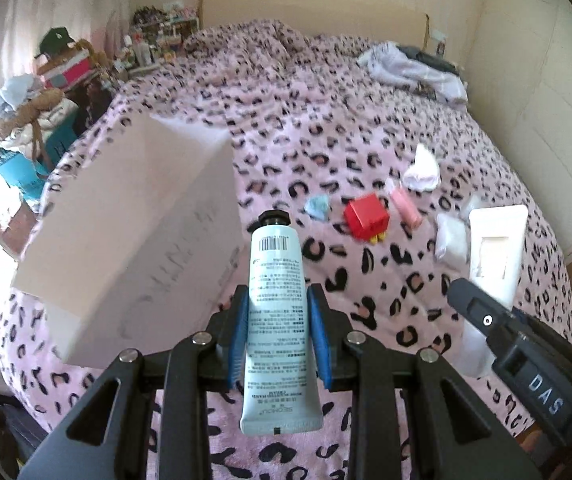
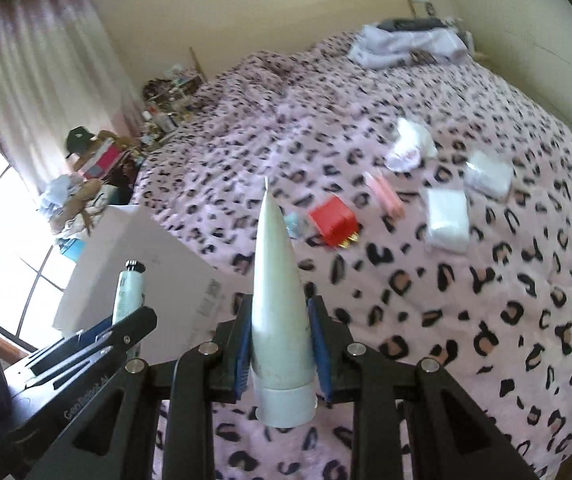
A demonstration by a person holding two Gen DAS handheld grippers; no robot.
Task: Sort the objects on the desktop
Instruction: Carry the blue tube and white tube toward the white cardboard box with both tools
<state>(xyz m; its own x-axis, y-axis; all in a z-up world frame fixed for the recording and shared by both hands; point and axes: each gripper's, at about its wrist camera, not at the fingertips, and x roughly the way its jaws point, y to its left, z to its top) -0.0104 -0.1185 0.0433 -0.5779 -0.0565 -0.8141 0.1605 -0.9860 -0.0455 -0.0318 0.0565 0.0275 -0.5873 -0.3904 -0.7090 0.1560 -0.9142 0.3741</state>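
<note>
the left gripper (image 1: pixel 277 312) is pinching a pale blue hand cream tube (image 1: pixel 276 320) between its blue pads (image 1: pixel 237 344), black cap pointing forward, crimped end toward the camera. the right gripper (image 2: pixel 280 334) is clamped on a white tube (image 2: pixel 279 300), cap toward the camera, flat sealed end pointing forward. both tubes are held above a bed with a pink leopard-print blanket (image 1: pixel 366 120).

a large white box (image 1: pixel 134 232) lies on the blanket just left of and beyond the left gripper, close beside the hand cream tube.

ahead on the blanket, apart from both grippers:
- a red cube with yellow prongs (image 2: pixel 333 220)
- a small light blue item (image 1: pixel 317 205) left of the cube
- a pink packet (image 2: pixel 386 194) right of the cube
- two clear packs of white pads (image 2: pixel 446 218)
- a crumpled white cloth (image 2: pixel 408 146) farther back

folded clothes (image 2: pixel 402 42) lie at the far end. cluttered shelves (image 1: pixel 154 36) stand at the bed's far left.
</note>
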